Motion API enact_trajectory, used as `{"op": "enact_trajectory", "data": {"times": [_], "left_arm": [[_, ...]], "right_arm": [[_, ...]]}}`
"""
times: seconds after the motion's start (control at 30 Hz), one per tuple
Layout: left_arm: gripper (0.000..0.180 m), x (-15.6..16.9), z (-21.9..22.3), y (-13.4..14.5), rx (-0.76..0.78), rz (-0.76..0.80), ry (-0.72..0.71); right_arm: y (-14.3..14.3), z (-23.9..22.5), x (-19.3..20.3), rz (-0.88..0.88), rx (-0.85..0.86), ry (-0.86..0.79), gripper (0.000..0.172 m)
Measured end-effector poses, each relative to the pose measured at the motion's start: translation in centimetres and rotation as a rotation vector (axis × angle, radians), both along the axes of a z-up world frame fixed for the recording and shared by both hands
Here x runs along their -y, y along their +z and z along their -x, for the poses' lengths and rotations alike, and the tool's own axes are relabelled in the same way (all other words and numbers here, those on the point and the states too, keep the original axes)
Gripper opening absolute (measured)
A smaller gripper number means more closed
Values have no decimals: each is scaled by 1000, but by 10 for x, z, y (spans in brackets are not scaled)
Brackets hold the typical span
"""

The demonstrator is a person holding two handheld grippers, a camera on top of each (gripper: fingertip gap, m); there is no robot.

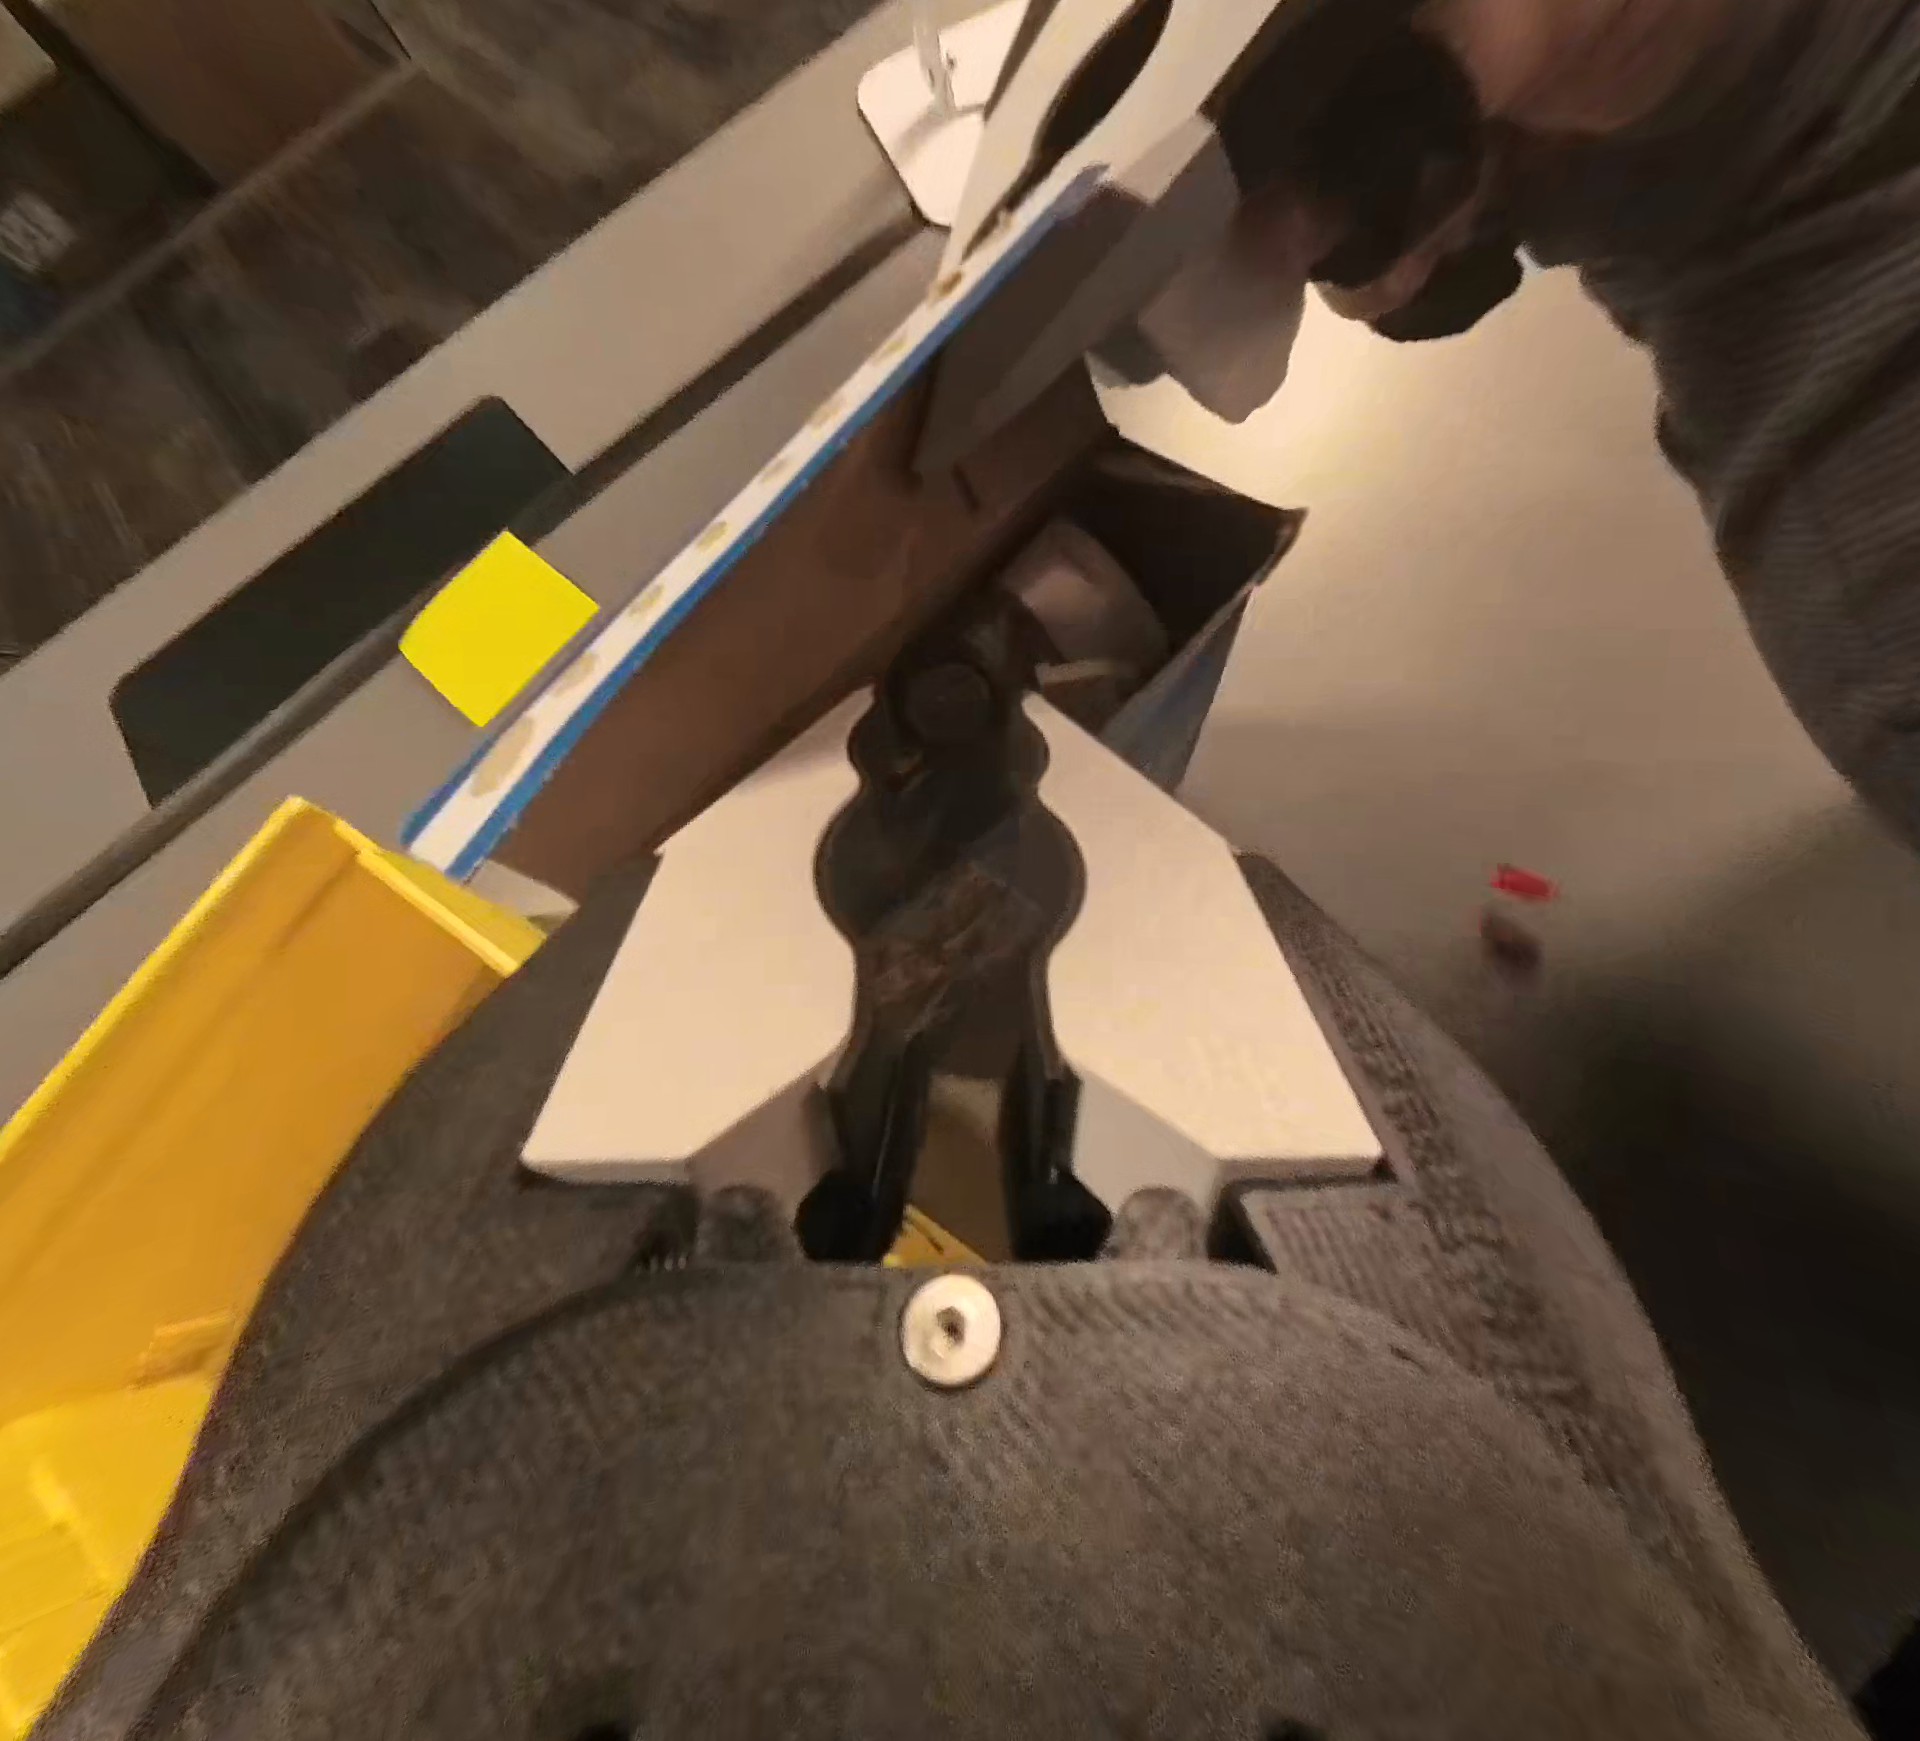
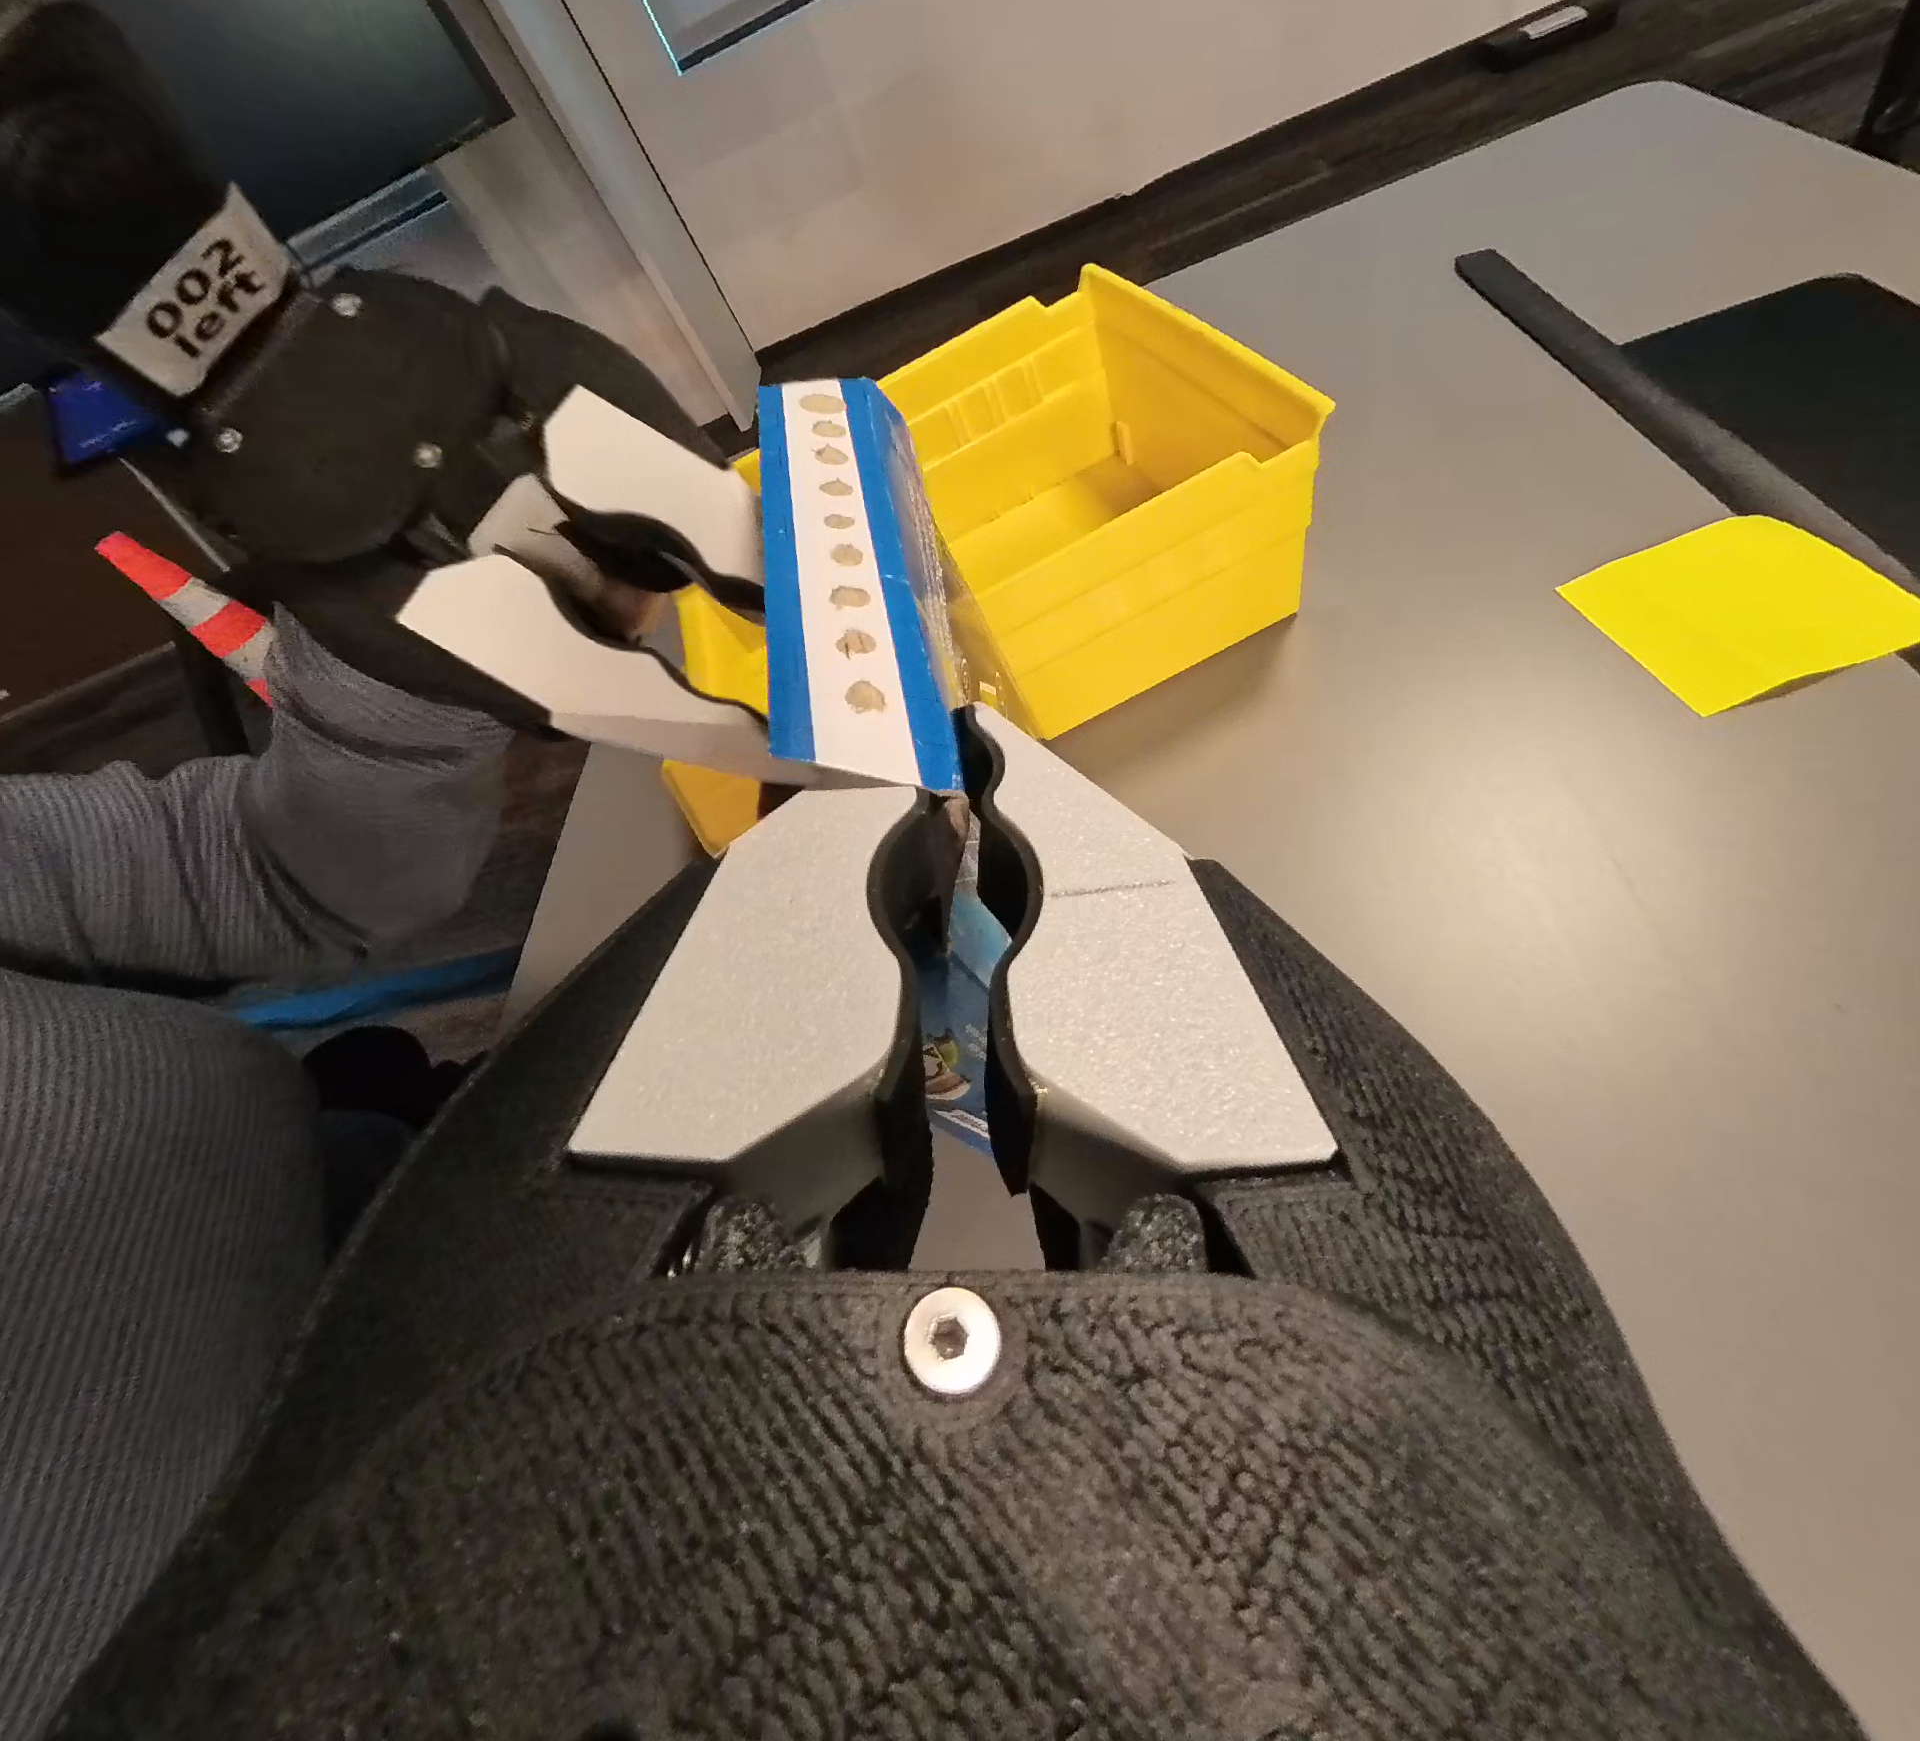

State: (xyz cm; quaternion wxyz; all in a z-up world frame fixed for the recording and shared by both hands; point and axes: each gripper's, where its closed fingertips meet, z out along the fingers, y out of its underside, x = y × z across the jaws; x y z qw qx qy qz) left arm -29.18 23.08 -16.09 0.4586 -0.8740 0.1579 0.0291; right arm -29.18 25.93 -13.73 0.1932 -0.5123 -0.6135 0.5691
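Box [image 2: 852, 590], blue-and-white, open-ended, gripped by both grippers above the table [image 2: 1455, 860]. Right fingers [image 2: 1091, 870] pinch its wall; left fingers [image 2: 623, 652] clamp its flap. Yellow bin [image 2: 1143, 528] behind.

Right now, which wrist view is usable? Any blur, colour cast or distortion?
Left wrist view: motion-blurred and dim with a warm cast, so the open blue-and-white carton and yellow bin smear. Right wrist view: sharp and evenly lit; the carton's glue-dotted flap, yellow bin and yellow sticky note read cleanly. Both show wide-angle bending at the edges.
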Motion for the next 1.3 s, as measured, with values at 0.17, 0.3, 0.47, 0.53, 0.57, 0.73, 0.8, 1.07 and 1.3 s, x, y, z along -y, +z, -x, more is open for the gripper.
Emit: {"op": "enact_trajectory", "data": {"times": [0.17, 0.3, 0.47, 0.53, 0.57, 0.73, 0.8, 1.07, 1.3], "left_arm": [[37, -1, 1, 2, -35, 3, 22], [49, 2, -3, 6, -8, -28, 24], [60, 25, -28, 29, 3, -187, 56], [48, 38, -67, 27, 92, -252, -44], [41, 42, -89, 19, 143, -262, -105], [34, 34, -157, -74, 246, -31, -273], [32, 27, -171, -101, 250, 34, -306], [24, 15, -205, -145, 242, 185, -476], [18, 6, -218, -154, 301, 263, -477]], "right_arm": [[0, 0, 1, 4, 0, 5, 0], [0, 1, 1, -1, -1, 5, 0], [0, 0, -1, -6, 1, -8, 0], [-1, -1, -3, -7, 4, -15, 0], [-1, -2, -4, -8, 6, -18, 0], [-2, -5, -7, -26, 13, -35, 0], [-2, -6, -6, -31, 13, -30, 0], [-2, -5, -6, -24, 12, -27, 0], [-2, -5, -5, -27, 11, -24, 0]]}}
